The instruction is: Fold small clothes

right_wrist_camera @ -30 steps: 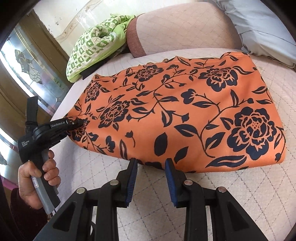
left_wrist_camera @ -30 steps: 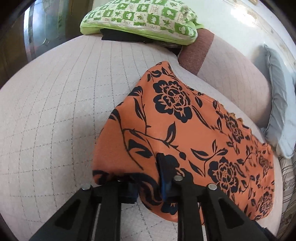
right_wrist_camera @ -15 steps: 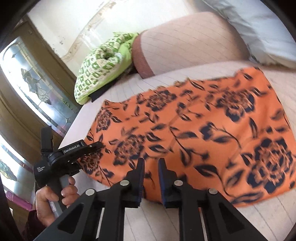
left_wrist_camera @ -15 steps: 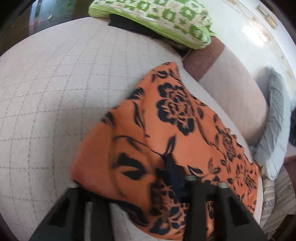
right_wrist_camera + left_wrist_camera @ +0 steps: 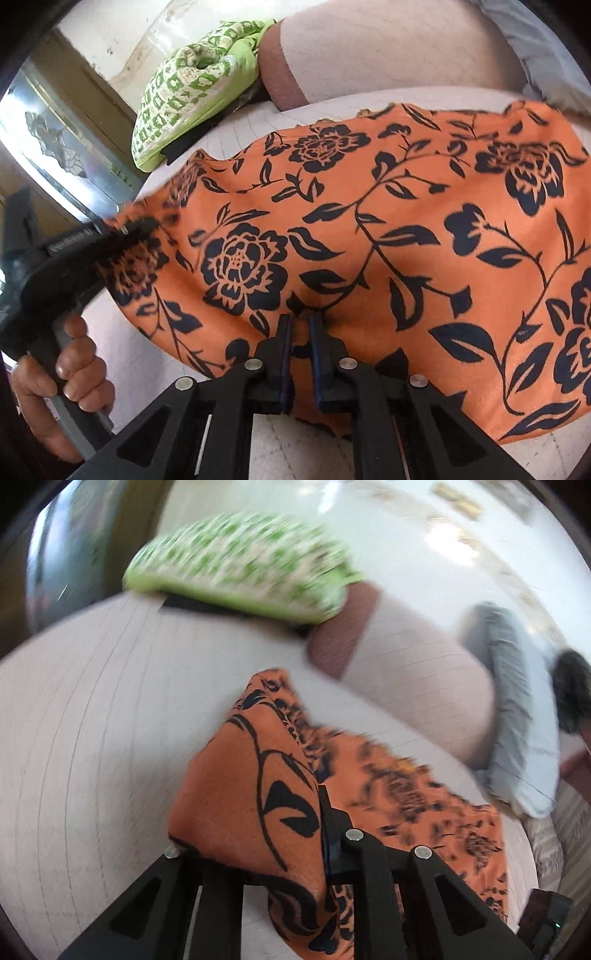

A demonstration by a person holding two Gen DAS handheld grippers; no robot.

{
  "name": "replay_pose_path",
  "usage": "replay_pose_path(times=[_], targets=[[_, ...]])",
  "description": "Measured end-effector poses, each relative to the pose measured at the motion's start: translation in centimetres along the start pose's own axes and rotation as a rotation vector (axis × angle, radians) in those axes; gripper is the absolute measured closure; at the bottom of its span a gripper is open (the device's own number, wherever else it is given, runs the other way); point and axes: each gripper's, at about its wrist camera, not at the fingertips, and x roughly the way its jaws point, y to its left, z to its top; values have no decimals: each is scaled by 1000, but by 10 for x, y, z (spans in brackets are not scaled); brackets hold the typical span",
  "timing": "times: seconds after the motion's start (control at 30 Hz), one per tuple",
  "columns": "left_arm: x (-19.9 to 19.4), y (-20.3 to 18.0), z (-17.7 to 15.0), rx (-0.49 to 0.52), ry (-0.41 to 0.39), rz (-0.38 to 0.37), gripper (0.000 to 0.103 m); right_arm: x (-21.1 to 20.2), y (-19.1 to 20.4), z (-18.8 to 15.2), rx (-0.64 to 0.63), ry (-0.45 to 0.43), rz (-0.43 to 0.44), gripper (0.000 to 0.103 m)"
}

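An orange cloth with black flowers (image 5: 369,240) lies on a pale quilted cushion (image 5: 92,720). My right gripper (image 5: 299,328) is shut on the cloth's near edge at the middle. My left gripper (image 5: 258,812) is shut on the cloth's left corner (image 5: 251,794) and holds it lifted off the cushion, with cloth bunched between the fingers and its left finger hidden. The left gripper also shows in the right wrist view (image 5: 122,236), held by a hand at the cloth's left end.
A green and white patterned pillow (image 5: 240,561) lies at the cushion's far end on something black. A beige backrest with a brown band (image 5: 399,672) runs behind the cloth. A grey pillow (image 5: 517,720) lies to the right. A glass door (image 5: 55,140) is at the left.
Both grippers have closed on the cloth's near edge and raised it. The left corner has come up off the cushion and folded toward the backrest.
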Motion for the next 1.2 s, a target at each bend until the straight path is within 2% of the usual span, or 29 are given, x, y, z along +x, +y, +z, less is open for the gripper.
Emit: replay_pose_path(times=[0.13,0.23,0.37,0.4,0.43,0.47,0.5,0.53,0.6,0.67,0.73,0.77,0.8,0.83,0.9,0.97,1.07,1.13,1.2], targets=[[-21,-47,1,126,-69,-69,86,-21,-14,0,46,-10,30,93],[-32,-91,-8,214,-88,-143,86,-56,-34,6,71,-102,-12,93],[-34,-155,-44,362,-61,-230,84,-96,-70,9,136,-208,-44,93],[-27,-172,-57,380,-22,-271,74,-108,-86,9,171,-238,-56,94],[-19,-183,-66,393,30,-313,53,-117,-98,9,198,-257,-64,94],[-7,-196,-77,417,116,-361,45,-122,-105,9,215,-268,-71,94],[4,-207,-90,447,205,-376,43,-130,-119,7,247,-280,-92,90],[6,-210,-94,463,225,-371,43,-135,-130,6,273,-282,-103,87],[-6,-208,-89,488,167,-382,42,-140,-151,4,332,-270,-101,87],[-26,-193,-65,476,70,-421,32,-145,-164,4,380,-265,-32,86],[-41,-171,-43,404,-3,-464,17,-150,-167,8,401,-279,58,81],[-45,-158,-31,358,-37,-466,15,-152,-167,10,408,-287,105,64],[-45,-144,-19,319,-54,-438,14,-153,-166,10,419,-291,151,33],[-41,-135,-12,305,-45,-404,14,-152,-162,12,430,-293,183,26],[-21,-115,-4,293,10,-301,14,-146,-155,14,434,-268,253,26],[3,-98,-7,273,77,-164,14,-134,-148,16,438,-233,288,26],[22,-88,-20,272,149,-97,14,-110,-137,22,456,-158,311,26],[30,-94,-29,320,181,-52,14,-100,-129,28,451,-142,292,26],[33,-104,-39,376,192,-45,14,-85,-119,33,447,-123,266,29]])
